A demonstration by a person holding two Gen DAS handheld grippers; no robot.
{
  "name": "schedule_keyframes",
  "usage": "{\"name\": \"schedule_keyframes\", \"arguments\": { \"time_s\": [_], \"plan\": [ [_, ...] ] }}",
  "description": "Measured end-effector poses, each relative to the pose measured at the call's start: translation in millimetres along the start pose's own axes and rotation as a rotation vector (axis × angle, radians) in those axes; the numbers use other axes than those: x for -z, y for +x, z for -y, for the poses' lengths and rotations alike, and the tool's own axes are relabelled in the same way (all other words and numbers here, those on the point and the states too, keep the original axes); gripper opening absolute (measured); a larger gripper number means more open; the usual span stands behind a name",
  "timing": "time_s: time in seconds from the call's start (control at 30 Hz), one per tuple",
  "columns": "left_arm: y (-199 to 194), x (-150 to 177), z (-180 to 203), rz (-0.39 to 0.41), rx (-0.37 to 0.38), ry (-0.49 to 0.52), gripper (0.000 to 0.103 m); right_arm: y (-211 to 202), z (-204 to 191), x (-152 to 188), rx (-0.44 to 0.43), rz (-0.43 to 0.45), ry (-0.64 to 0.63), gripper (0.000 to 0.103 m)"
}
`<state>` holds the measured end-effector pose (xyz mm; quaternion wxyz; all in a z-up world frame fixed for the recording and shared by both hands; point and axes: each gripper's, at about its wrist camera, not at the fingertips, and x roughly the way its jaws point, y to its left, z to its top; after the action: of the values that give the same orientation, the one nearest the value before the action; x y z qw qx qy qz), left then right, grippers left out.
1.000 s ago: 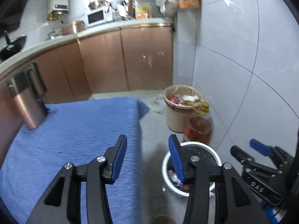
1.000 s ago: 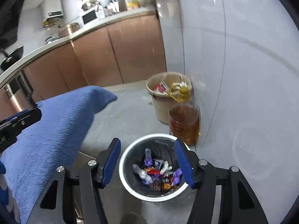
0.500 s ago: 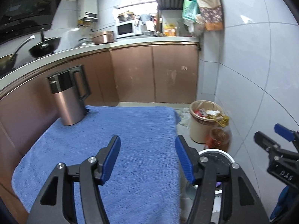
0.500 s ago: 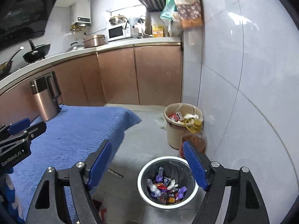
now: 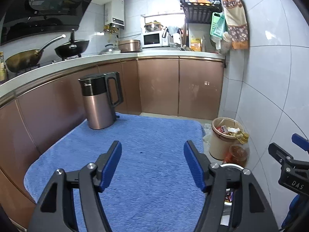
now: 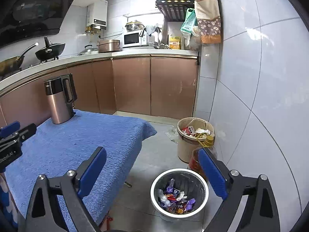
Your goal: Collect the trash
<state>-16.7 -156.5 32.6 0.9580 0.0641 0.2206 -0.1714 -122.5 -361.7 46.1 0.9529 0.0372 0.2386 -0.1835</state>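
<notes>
A: Over the blue-covered worktop (image 5: pixel 146 154) your left tool (image 5: pixel 152 163) hangs with its blue pads spread apart and widening, nothing between them.

B: And my right one?

A: Your right tool (image 6: pixel 152 171) sits past the worktop's edge, above the floor. Its jaws are also opening, wide apart, with nothing clamped. From the left camera you can see it at the far right (image 5: pixel 289 166).

B: Where is the trash?

A: Down on the floor, in the small white-rimmed bin (image 6: pixel 179 191). Candy wrappers (image 6: pixel 176 199), purple, red and silver, lie heaped in its bottom. From the left camera only a sliver of that bin's rim (image 5: pixel 231 166) shows behind your left tool's right finger.

B: Anything beside it?

A: 2 things. A large bottle of amber liquid (image 6: pixel 199 158) with a yellow cap stands just behind the bin, and a beige waste basket (image 6: pixel 195 139) full of paper and packaging stands against the tiled wall beyond that.

B: What is on the worktop?

A: 1 copper-coloured kettle (image 5: pixel 100 100) with a black top and handle, upright at the far left corner of the blue cloth.
</notes>
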Motion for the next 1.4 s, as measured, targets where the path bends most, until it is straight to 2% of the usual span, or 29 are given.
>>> {"name": "schedule_keyframes", "arguments": {
  "time_s": [0.17, 0.27, 0.37, 0.6, 0.7, 1.4],
  "plan": [
    [-8, 0, -10, 0.019, -0.033, -0.014, 0.066, -8, -6, -1, 0.01, 0.018, -0.007, 0.102],
    [-14, 0, -14, 0.032, -0.051, -0.015, 0.068, -11, -8, -2, 0.026, 0.03, -0.008, 0.103],
    [-20, 0, -19, 0.054, -0.072, -0.023, 0.073, -12, -7, -3, 0.042, 0.031, -0.004, 0.103],
    [-27, 0, -25, 0.081, -0.098, -0.03, 0.076, -13, -7, -2, 0.068, 0.027, 0.004, 0.103],
    [-27, 1, -30, 0.075, -0.09, -0.049, 0.076, -14, -7, -2, 0.072, 0.028, 0.003, 0.103],
    [-11, 12, -65, 0.055, -0.17, -0.109, 0.076, -8, -5, -1, 0.115, 0.029, 0.034, 0.103]
  ]
}}
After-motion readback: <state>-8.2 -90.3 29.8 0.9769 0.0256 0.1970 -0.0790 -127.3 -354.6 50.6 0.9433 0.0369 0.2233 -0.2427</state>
